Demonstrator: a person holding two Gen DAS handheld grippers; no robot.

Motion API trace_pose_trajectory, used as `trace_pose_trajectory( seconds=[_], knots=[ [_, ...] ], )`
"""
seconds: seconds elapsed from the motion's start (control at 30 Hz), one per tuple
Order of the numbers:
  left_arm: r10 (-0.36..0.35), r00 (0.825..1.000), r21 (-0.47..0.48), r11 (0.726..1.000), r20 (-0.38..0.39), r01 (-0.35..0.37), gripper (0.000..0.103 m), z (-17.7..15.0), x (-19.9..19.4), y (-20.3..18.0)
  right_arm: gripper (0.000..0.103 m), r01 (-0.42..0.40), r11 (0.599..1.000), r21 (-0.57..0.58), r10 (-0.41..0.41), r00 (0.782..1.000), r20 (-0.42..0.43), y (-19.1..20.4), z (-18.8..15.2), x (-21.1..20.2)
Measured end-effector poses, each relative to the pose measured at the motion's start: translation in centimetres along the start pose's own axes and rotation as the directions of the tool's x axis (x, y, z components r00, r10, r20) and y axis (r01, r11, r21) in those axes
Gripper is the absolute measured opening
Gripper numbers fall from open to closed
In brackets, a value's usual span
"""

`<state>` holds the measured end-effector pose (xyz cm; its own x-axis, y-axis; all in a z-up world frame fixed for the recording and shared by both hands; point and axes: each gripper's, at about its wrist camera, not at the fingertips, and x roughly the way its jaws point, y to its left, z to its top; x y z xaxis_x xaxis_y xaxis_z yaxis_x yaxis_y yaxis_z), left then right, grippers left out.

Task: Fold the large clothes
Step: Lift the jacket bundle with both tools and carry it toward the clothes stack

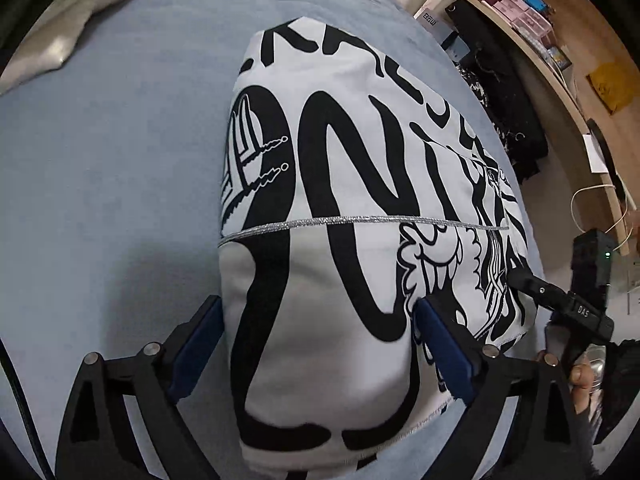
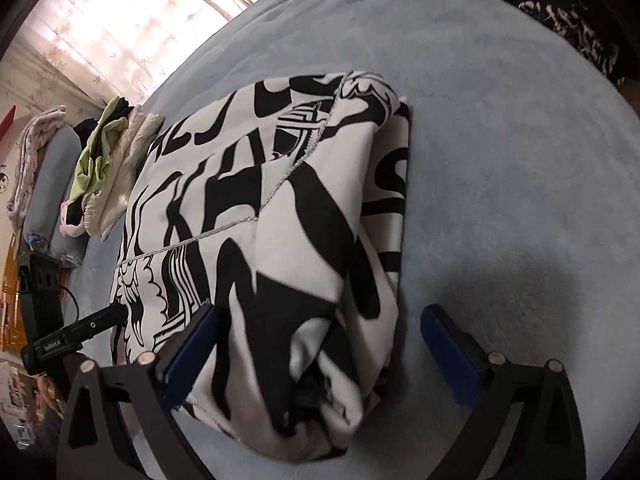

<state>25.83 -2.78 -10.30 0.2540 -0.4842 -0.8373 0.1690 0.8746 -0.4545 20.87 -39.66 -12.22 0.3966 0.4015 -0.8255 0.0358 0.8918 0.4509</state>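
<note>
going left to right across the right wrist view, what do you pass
other gripper at the left edge → pile of clothes → black and white garment → bare blue bed cover → dark patterned fabric at the far right

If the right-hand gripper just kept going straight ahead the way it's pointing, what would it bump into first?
Most likely the folded black-and-white garment. The right gripper is open, and the near end of the bundle already lies between its fingers, so it would push into that cloth at once. The blue bed cover lies beyond and beside it.
</note>
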Motion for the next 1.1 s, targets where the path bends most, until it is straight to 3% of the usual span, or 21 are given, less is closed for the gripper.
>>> trace_pose_trajectory(
  seconds=[0.4, 0.67, 0.9, 1.1],
  knots=[
    [-0.063, 0.998, -0.015, 0.998, -0.016, 0.063, 0.103, 1.3, 2.5, 0.5, 0.103, -0.108, 0.993, -0.041, 0.106, 0.993, -0.051, -0.1, 2.5, 2.8],
    [-0.098, 0.995, -0.014, 0.995, -0.015, 0.097, 0.103, 2.0, 3.7, 0.6, 0.103, -0.189, 0.981, 0.036, 0.191, 0.979, -0.075, -1.2, 3.9, 4.1],
    [-0.084, 0.996, -0.003, 0.996, -0.015, 0.084, 0.103, 2.1, 4.3, 0.2, 0.103, -0.156, 0.988, -0.004, 0.155, 0.985, -0.074, -0.2, 3.8, 4.4],
    [-0.048, 0.998, -0.023, 0.999, -0.033, 0.048, 0.103, 3.1, 5.5, -1.7, 0.102, -0.073, 0.997, -0.030, 0.072, 0.997, -0.035, 0.7, 3.7, 4.4]
  ],
)
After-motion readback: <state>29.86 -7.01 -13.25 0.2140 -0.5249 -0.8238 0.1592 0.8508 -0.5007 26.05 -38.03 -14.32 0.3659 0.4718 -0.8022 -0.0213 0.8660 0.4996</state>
